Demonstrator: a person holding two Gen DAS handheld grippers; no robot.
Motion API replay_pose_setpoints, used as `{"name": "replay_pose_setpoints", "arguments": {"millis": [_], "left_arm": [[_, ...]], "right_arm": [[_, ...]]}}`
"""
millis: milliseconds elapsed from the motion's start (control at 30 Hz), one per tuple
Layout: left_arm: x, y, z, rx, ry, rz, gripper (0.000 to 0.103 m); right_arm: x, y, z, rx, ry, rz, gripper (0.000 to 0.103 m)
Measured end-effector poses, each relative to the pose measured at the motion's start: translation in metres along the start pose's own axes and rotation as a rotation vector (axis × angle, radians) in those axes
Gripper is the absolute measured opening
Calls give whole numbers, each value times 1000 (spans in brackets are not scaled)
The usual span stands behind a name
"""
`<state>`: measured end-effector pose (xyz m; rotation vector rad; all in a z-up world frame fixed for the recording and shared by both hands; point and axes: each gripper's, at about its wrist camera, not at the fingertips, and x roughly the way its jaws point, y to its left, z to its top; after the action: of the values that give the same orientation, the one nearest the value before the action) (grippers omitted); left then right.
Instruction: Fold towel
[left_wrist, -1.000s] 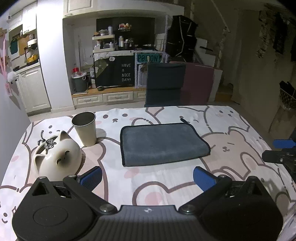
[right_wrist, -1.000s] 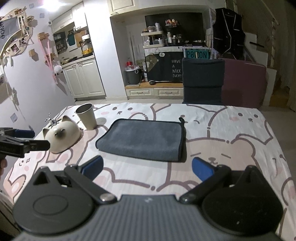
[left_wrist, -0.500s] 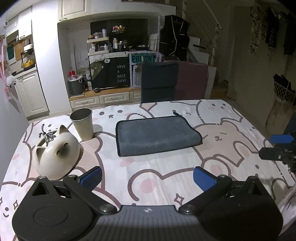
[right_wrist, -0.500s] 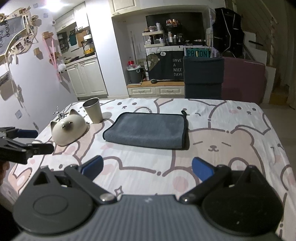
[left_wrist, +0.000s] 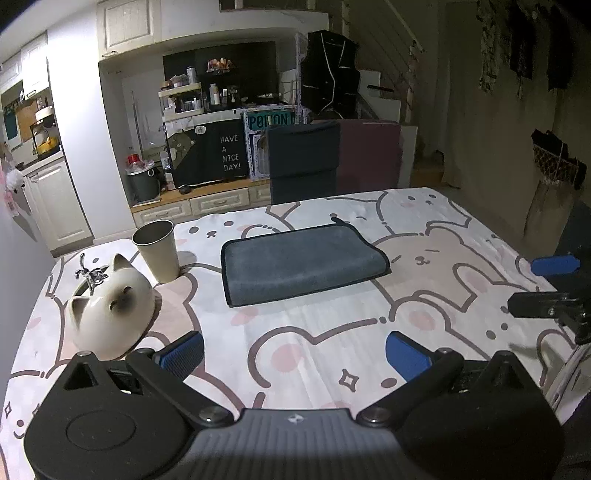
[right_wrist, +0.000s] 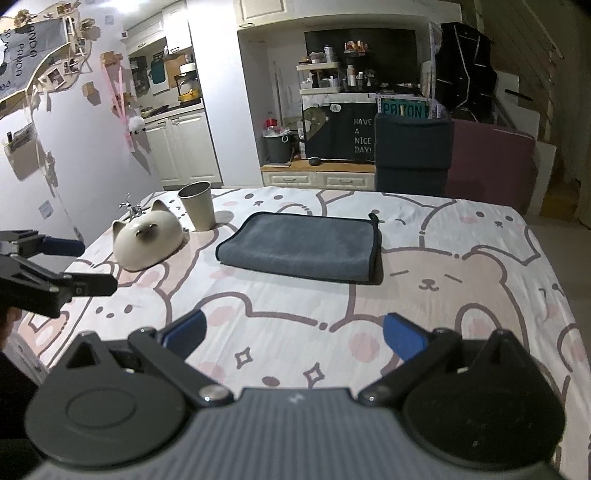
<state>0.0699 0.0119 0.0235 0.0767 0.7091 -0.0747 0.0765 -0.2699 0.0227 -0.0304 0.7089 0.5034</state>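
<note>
A dark grey towel lies folded into a flat rectangle near the middle of the table; it also shows in the right wrist view. My left gripper is open and empty, well back from the towel near the table's front edge. My right gripper is open and empty, also well short of the towel. Each gripper shows at the edge of the other's view: the right one and the left one.
A cat-shaped ceramic bowl and a metal cup stand left of the towel. The table wears a bear-print cloth. A dark chair stands behind the far edge. Kitchen cabinets lie beyond.
Both grippers have drawn back from the towel and risen, so the table looks farther away. The towel has not moved. Both grippers stay open.
</note>
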Motion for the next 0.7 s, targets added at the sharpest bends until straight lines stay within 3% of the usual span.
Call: {"name": "replay_pose_setpoints", "arguments": {"millis": [700], "left_arm": [[-7,-8,-13,-13,17,-24,103]], "right_arm": [[-6,2,-2,-13,-10,9,103]]}}
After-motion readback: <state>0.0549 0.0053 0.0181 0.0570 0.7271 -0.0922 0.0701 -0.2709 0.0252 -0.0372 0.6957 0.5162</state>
